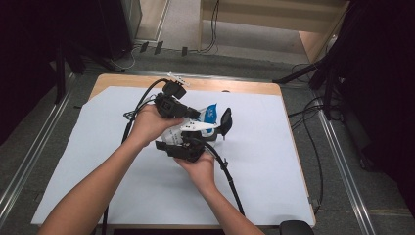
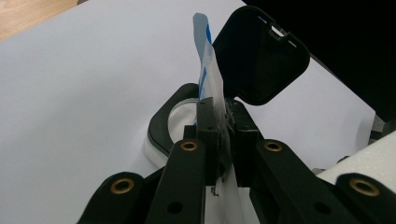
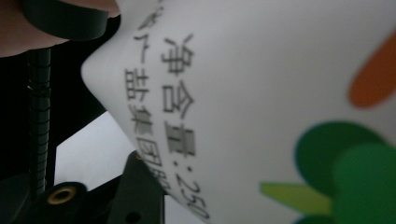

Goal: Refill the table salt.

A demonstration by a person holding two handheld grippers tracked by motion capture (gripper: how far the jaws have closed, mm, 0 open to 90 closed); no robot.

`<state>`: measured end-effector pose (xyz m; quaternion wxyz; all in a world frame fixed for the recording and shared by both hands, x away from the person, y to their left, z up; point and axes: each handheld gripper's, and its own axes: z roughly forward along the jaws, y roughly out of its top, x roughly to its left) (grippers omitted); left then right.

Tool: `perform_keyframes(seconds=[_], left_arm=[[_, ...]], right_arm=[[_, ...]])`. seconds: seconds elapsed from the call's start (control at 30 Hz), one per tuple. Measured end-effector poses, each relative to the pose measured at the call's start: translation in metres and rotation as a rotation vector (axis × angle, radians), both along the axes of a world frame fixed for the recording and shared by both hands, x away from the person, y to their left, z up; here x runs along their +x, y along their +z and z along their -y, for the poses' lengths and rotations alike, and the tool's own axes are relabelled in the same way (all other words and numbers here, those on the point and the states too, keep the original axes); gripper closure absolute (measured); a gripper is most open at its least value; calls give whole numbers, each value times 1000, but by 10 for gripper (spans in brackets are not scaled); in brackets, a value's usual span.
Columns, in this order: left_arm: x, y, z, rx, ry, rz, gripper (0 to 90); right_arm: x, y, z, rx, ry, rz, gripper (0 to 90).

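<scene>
**Pouch held above the open box**

While both hands meet over the counter, the left hand-held gripper is clamped on the top edge of a white and blue pouch. Just behind the pouch stands a black box, its lid raised. Whether the right hand-held gripper, just beside the pouch, grips it cannot be told.

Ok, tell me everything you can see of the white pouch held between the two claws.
The white pouch looks like soft plastic film with a blue-printed top edge, black printed characters and green and orange artwork. It is held above the table, near a black open-lidded container. The left claw pinches its thin upper edge shut; the right claw holds it from below.
</scene>
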<state>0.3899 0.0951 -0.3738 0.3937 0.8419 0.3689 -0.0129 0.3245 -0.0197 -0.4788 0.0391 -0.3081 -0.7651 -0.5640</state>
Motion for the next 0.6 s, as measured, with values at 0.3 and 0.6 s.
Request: perform_keyframes(seconds=[0.3,0.6], left_arm=[[0,0,0,-12,3,-1,862],[-1,1,-1,-12,4,4,862]], right_arm=[[1,3,3,34,-2,-25,673],[2,3,3,57,-2,-41,674]])
